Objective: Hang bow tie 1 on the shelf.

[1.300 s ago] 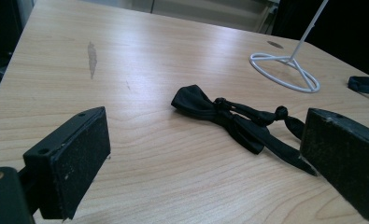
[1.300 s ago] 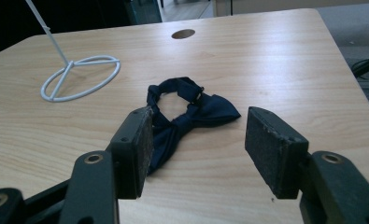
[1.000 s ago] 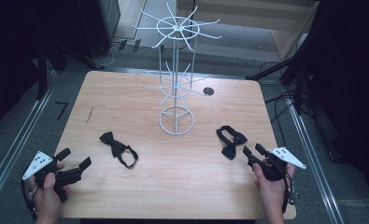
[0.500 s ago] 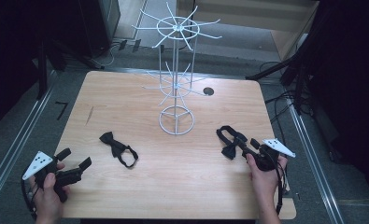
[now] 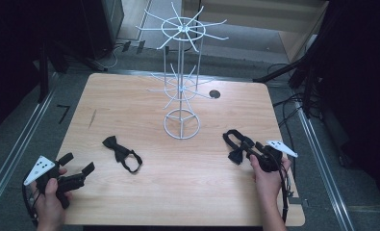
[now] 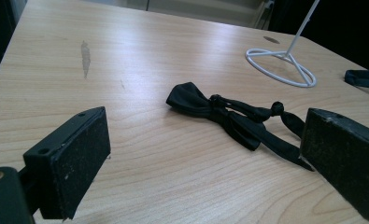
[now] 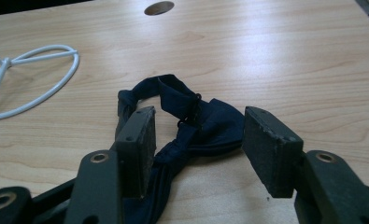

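A black bow tie (image 5: 122,153) (image 6: 229,115) lies with its strap on the left half of the wooden table (image 5: 130,103). My left gripper (image 5: 76,164) (image 6: 205,154) is open near the front left corner, a short way from that tie. A second dark bow tie (image 5: 236,145) (image 7: 191,121) lies at the right. My right gripper (image 5: 247,149) (image 7: 198,137) is open, jaws low over this tie, one on either side of its bow and strap. A white wire display stand (image 5: 181,86) rises from the middle of the table.
The stand's round wire base (image 6: 281,61) (image 7: 30,79) rests on the table between the two ties. A round cable hole (image 5: 214,94) (image 7: 159,7) sits near the far edge. Cables (image 5: 286,103) trail off the right side. Dark equipment surrounds the table.
My right gripper has moved forward and left until its jaws straddle the right bow tie. The left gripper and the left tie have stayed put.
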The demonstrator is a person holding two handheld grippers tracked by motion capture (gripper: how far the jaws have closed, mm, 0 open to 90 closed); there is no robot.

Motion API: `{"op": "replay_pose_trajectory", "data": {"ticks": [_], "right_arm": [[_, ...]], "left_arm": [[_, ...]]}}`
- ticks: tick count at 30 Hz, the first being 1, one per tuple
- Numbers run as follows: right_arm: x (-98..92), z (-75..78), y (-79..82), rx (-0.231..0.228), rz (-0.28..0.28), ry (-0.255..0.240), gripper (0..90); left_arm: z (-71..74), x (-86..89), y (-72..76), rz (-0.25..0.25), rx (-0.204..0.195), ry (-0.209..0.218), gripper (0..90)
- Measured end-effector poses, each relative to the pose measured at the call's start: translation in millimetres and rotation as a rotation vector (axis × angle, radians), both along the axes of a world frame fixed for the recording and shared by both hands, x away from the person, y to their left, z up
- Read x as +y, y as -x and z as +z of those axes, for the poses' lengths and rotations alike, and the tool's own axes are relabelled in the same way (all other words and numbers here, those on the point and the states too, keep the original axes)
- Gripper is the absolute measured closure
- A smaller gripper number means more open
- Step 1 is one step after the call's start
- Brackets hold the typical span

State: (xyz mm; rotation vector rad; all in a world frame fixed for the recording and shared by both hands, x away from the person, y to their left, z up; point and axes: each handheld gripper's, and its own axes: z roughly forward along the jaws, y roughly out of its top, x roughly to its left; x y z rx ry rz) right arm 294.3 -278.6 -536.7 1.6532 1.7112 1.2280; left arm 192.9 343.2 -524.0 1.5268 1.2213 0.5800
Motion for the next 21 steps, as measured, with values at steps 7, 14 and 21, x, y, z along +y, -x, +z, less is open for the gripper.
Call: {"op": "replay_pose_trajectory", "data": {"ticks": [7,14,21], "right_arm": [[1.4,-6.2,-6.1,0.022,-0.015,0.004,45.8],[4.3,-11.0,-12.7,0.036,-0.018,0.013,44.8],[8.8,-7.7,-19.5,0.044,-0.025,0.022,44.4]], "left_arm": [[0.2,-0.4,-0.3,0.000,0.003,-0.005,2.7],[0.1,-0.7,-0.7,-0.001,0.004,-0.007,2.7],[0.3,-1.3,-0.9,-0.004,0.007,-0.013,2.7]]}}
